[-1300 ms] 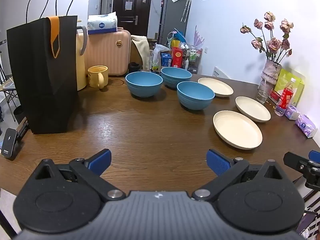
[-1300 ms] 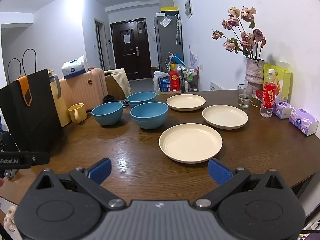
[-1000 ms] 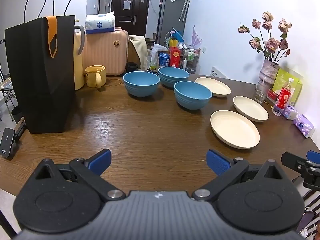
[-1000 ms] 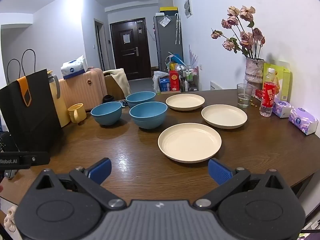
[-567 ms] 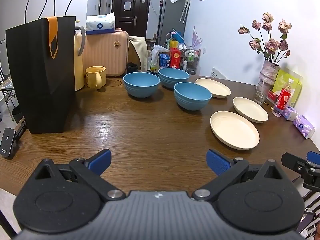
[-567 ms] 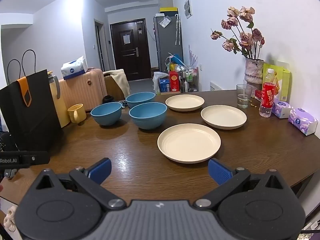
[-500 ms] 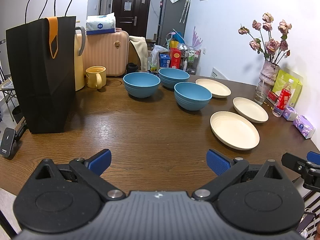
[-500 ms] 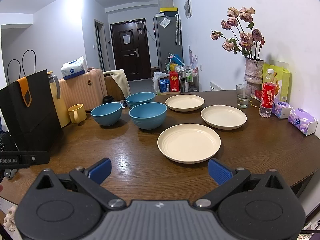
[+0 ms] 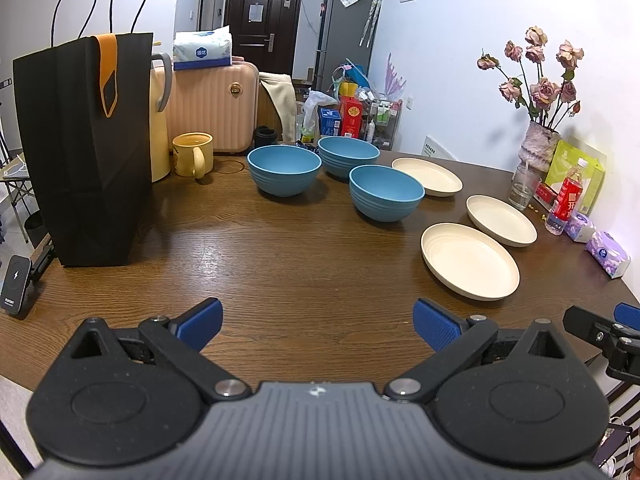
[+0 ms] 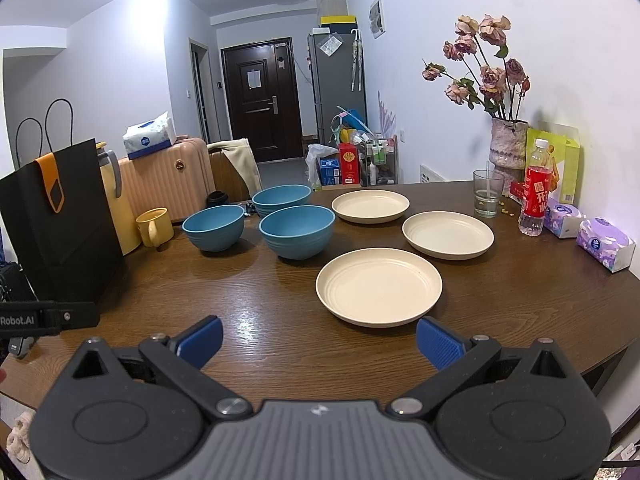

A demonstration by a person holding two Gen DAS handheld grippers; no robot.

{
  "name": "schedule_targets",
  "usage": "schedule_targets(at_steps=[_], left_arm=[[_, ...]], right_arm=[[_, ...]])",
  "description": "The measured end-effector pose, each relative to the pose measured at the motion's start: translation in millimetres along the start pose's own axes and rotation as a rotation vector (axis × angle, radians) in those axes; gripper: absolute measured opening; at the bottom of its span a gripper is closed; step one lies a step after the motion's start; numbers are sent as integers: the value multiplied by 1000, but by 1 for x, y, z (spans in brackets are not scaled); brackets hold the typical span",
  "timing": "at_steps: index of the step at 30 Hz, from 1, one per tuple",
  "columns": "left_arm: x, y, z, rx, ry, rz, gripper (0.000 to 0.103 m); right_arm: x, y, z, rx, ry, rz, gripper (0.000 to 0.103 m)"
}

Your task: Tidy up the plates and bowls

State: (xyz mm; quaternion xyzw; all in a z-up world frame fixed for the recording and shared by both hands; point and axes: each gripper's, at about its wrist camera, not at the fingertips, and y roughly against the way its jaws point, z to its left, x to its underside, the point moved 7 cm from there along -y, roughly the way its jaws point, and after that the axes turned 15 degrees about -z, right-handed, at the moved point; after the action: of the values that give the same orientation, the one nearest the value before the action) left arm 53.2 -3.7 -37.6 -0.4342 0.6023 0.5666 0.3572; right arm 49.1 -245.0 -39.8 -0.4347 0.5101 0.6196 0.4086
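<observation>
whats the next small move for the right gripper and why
Probably ease the right gripper forward to the near rim of the nearest cream plate. Both grippers are open and empty, nothing is stacked yet, and that plate lies flat just ahead of the right gripper's fingers.

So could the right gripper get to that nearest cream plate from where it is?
Probably yes: the right gripper is open, the nearest cream plate lies just ahead of it, and only bare table lies between them.
</observation>
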Motion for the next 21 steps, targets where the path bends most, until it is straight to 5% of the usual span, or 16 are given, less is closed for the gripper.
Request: schedule_targets(at_steps=[21], left_arm=[[1,0,0,-1,1,0,103]], right_arm=[[-1,-3,-3,3,-1,3,103]])
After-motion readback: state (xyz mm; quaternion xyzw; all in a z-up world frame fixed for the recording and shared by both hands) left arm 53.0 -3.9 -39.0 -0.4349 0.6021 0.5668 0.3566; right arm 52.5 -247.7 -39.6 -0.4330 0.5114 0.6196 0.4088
